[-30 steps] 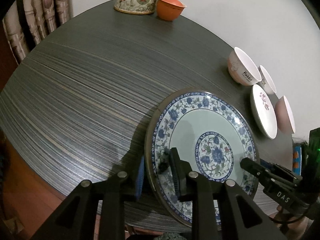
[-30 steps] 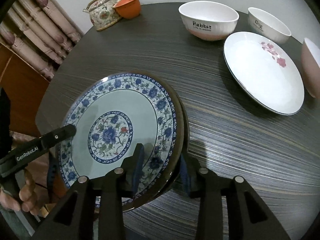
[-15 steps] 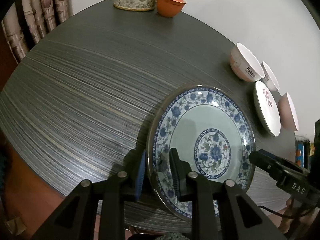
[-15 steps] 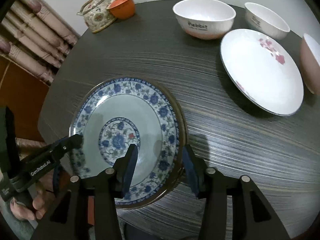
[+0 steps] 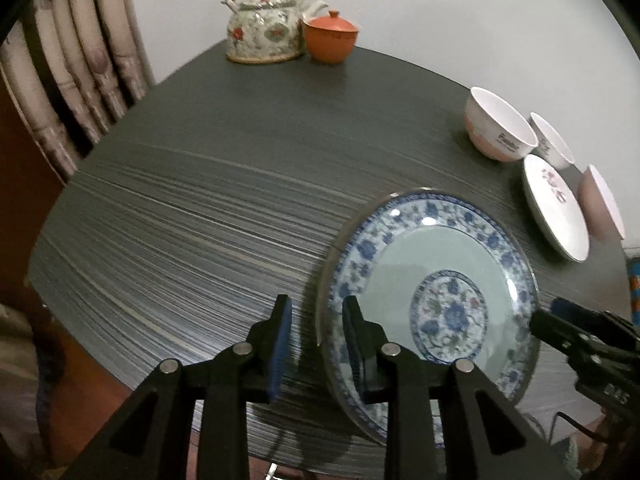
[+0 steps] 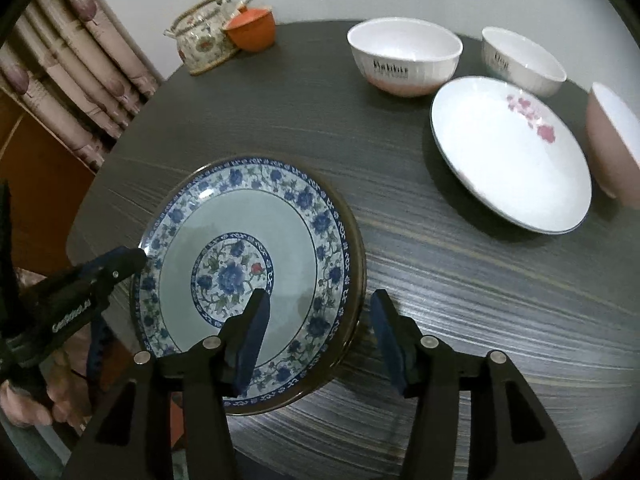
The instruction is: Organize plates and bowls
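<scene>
A blue-and-white flowered plate (image 5: 432, 292) (image 6: 248, 264) lies on the dark table near its front edge. My left gripper (image 5: 316, 344) is open with its fingers astride the plate's left rim, apart from it. My right gripper (image 6: 320, 332) is open, its fingers wide on either side of the plate's right rim. A white plate with pink flowers (image 6: 508, 156) (image 5: 554, 208) lies at the right. Beside it stand a white "Rabbit" bowl (image 6: 404, 56) (image 5: 498, 130), a smaller white bowl (image 6: 520, 60) and a pink bowl (image 6: 612, 140).
A flowered teapot (image 5: 264, 28) (image 6: 202, 40) and an orange lidded cup (image 5: 330, 38) (image 6: 252, 28) stand at the table's far edge. A curtain (image 5: 60, 80) hangs at the left. The dark striped table (image 5: 220, 184) ends just below the blue plate.
Both grippers have opened and let go of the blue plate, which now lies on the table. The right gripper has drawn back a little.
</scene>
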Demonstrator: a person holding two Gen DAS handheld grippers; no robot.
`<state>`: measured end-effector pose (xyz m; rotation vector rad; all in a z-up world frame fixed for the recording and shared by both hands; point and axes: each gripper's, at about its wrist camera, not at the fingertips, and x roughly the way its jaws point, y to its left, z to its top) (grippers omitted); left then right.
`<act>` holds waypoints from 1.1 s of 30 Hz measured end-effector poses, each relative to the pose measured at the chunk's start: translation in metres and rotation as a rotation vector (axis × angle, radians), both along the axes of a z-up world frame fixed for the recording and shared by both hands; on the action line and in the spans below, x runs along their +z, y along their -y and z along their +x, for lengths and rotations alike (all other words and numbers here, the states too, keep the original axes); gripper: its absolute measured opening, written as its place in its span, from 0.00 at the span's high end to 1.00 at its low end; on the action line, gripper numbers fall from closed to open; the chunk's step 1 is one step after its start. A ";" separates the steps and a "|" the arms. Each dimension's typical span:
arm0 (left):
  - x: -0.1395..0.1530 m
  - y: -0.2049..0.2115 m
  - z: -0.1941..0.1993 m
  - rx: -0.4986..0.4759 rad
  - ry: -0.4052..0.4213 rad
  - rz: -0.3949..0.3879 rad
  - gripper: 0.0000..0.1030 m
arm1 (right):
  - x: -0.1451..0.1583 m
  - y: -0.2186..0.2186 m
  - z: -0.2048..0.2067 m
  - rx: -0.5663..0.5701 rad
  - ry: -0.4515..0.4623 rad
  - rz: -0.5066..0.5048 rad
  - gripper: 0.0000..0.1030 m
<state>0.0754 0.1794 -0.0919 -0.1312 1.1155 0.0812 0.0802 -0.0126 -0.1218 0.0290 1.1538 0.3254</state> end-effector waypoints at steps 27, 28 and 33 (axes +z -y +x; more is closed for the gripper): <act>0.011 -0.024 0.001 0.115 0.111 0.147 0.47 | 0.029 0.111 -0.023 -0.138 0.202 0.116 0.46; 0.012 -0.022 0.001 0.113 0.113 0.140 0.47 | 0.030 0.123 -0.023 -0.157 0.208 0.124 0.46; 0.027 0.002 0.006 0.075 0.128 0.135 0.47 | 0.026 0.165 -0.016 -0.231 0.203 0.119 0.46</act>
